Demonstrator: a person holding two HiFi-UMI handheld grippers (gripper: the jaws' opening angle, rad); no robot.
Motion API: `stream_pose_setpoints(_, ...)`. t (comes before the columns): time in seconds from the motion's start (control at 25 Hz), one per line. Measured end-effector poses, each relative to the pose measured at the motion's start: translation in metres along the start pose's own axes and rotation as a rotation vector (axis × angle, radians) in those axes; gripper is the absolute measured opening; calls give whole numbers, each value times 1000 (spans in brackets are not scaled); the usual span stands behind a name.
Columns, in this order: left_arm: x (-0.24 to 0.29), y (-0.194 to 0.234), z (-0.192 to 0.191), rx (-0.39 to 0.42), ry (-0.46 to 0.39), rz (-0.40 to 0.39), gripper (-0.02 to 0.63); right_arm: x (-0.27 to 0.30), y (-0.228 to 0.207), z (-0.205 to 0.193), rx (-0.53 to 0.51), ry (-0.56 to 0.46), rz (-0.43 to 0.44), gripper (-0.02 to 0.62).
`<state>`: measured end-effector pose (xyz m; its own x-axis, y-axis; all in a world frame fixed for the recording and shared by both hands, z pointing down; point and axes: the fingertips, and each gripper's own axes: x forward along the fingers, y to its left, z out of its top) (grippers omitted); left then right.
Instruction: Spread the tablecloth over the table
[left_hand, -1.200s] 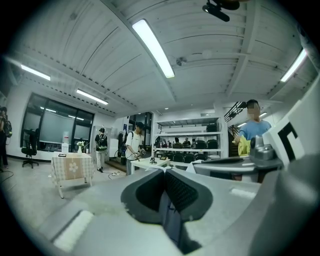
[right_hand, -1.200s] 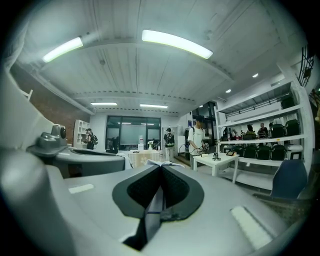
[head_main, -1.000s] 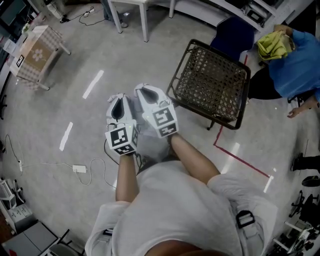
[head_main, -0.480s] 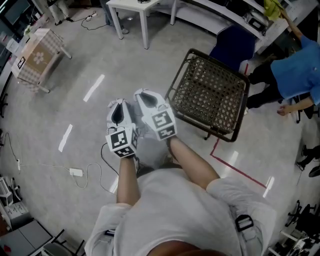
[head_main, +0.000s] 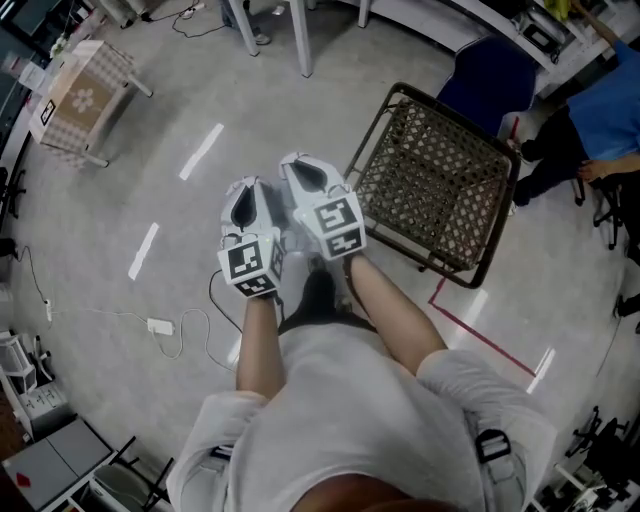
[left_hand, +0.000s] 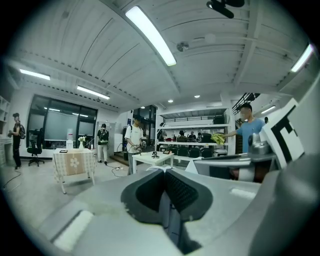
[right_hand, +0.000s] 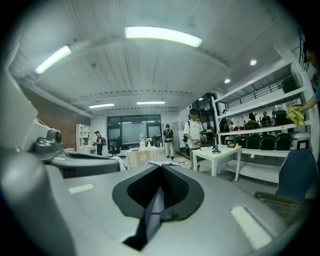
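Observation:
My left gripper (head_main: 243, 192) and right gripper (head_main: 305, 166) are held side by side at chest height, jaws pointing forward. A pale cloth (head_main: 297, 275) hangs down between and below them. In the left gripper view the jaws of the left gripper (left_hand: 162, 172) are pressed together on a thin strip of the cloth (left_hand: 169, 220). The right gripper (right_hand: 161, 166) is likewise shut on a pale sheet of the cloth (right_hand: 151, 212). A small table (head_main: 80, 92) wearing a checked cover with a flower print stands far off at the upper left, also visible as the small table (left_hand: 74, 162) and the small table (right_hand: 142, 156).
A dark wicker chair (head_main: 435, 175) stands close on my right, a blue chair (head_main: 495, 75) behind it. A white table (left_hand: 152, 159) lies ahead. A person in blue (head_main: 600, 100) stands at the shelves. A cable with adapter (head_main: 160, 325) and red floor tape (head_main: 480, 320) mark the floor.
The floor has slid slightly under me as I move forward; both grippers stay together, shut on the cloth. The person in blue has shifted toward the right edge.

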<state>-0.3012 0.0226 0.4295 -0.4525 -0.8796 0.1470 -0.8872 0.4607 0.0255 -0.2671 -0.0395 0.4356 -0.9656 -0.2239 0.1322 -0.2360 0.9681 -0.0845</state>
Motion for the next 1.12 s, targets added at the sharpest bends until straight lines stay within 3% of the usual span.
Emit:
stream_pose_setpoints(0.24, 68, 12, -5, -46, 26, -31, 23, 43, -44, 2, 13, 36, -43, 8)
stream_pose_setpoints(0.48, 149, 8, 2, -48, 42, -89, 23, 93, -108, 4, 34, 53, -106, 8)
stream_pose_setpoints(0.92, 265, 24, 10, -58, 47, -174, 23, 164, -188, 13, 19, 72, -198, 8)
stream_pose_setpoints(1.12, 302, 0, 9, -42, 75, -215, 23, 169, -228, 9, 48, 74, -217, 7)
